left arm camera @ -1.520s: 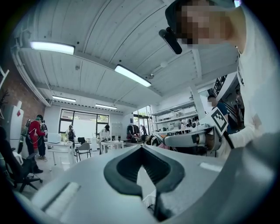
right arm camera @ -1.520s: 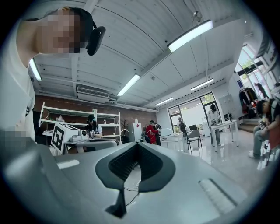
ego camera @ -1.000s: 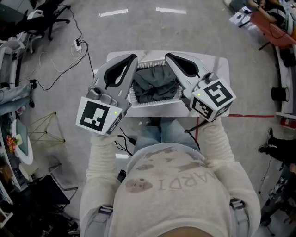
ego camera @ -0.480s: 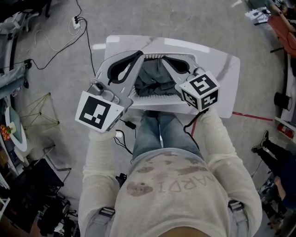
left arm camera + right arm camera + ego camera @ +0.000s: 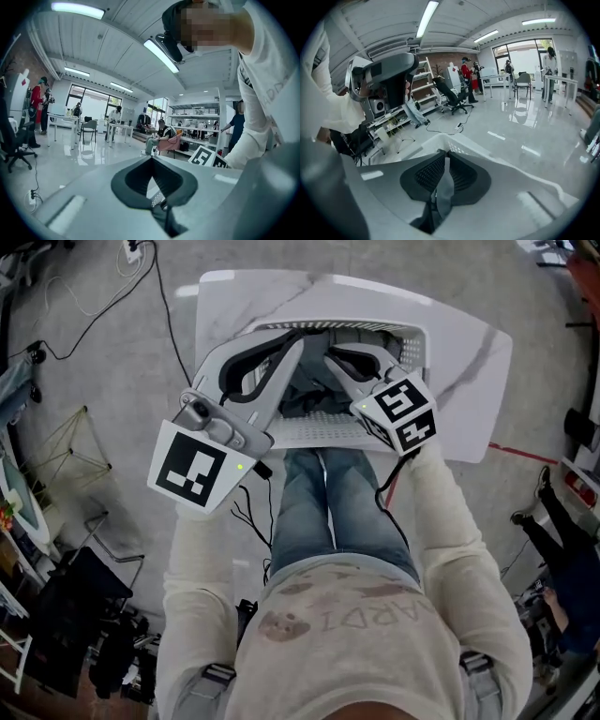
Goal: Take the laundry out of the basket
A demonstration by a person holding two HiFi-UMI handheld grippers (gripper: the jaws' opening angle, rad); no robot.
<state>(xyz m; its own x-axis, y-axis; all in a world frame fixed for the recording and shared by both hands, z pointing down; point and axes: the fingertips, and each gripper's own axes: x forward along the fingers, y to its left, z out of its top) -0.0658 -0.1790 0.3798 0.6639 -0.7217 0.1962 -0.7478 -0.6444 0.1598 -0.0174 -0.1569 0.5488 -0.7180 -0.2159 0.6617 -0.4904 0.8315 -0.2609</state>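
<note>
A white slatted basket (image 5: 323, 432) stands on a white marble-look table (image 5: 469, 362) with dark grey laundry (image 5: 311, 388) heaped inside. My left gripper (image 5: 297, 339) reaches over the basket's left rim, jaws shut, tips meeting above the cloth. My right gripper (image 5: 329, 354) comes in from the right, also shut, tips low over the heap. In the left gripper view the left gripper (image 5: 152, 157) shows basket mesh and dark cloth (image 5: 165, 221) through the slit behind its tips. In the right gripper view the right gripper (image 5: 446, 153) shows grey cloth (image 5: 440, 187) the same way. Neither visibly lifts any cloth.
The person's legs in jeans (image 5: 328, 502) are against the table's near edge. Cables (image 5: 173, 310) trail on the floor to the left, and a red line (image 5: 525, 454) runs at the right. An office chair (image 5: 452, 97) and a ladder (image 5: 426, 77) stand beyond the basket's rim (image 5: 461, 146).
The head view has closed in on the table. Both grippers have moved forward and down from above the basket's front to over the laundry, the right one lower into it.
</note>
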